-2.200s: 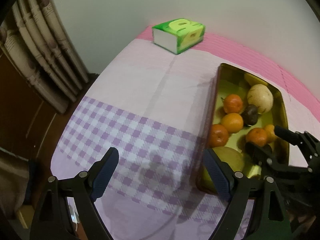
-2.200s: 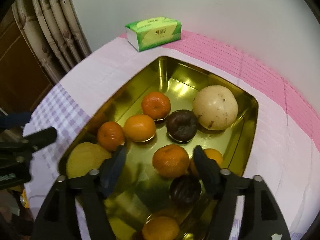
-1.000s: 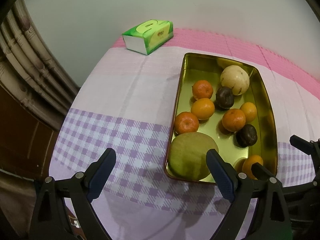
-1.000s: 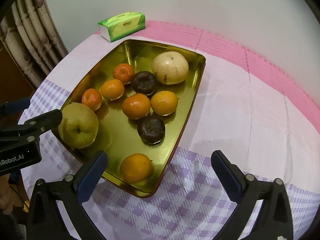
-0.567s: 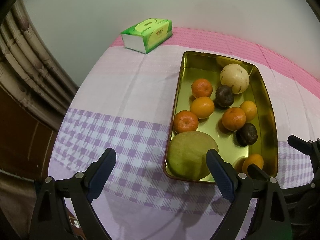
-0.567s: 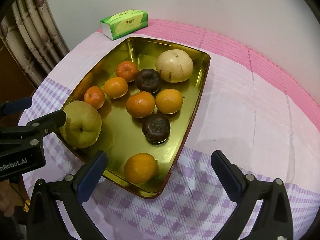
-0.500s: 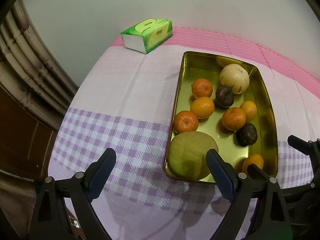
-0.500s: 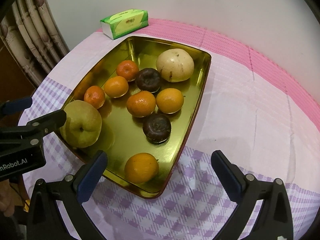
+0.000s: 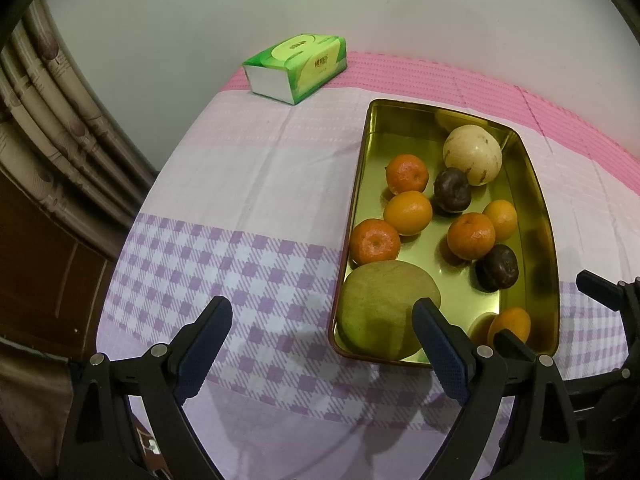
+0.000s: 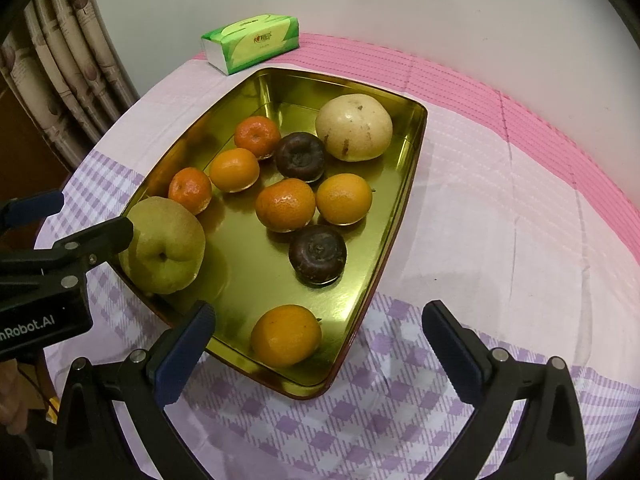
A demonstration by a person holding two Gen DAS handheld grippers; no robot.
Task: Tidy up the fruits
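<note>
A gold metal tray lies on the checked tablecloth and holds the fruit. In it are a green pear at the near left corner, a pale pear at the far end, two dark fruits and several oranges. My left gripper hovers open and empty over the cloth by the tray's near left corner. My right gripper hangs open and empty above the tray's near edge. Each gripper shows in the other's view.
A green tissue box stands at the table's far side by the wall. A curtain hangs past the left table edge. Bare cloth spreads left and right of the tray.
Both grippers have drawn back and up from the tray. The right one, earlier narrower around an orange, now stands wide with nothing in it. Over the last half second nothing moves.
</note>
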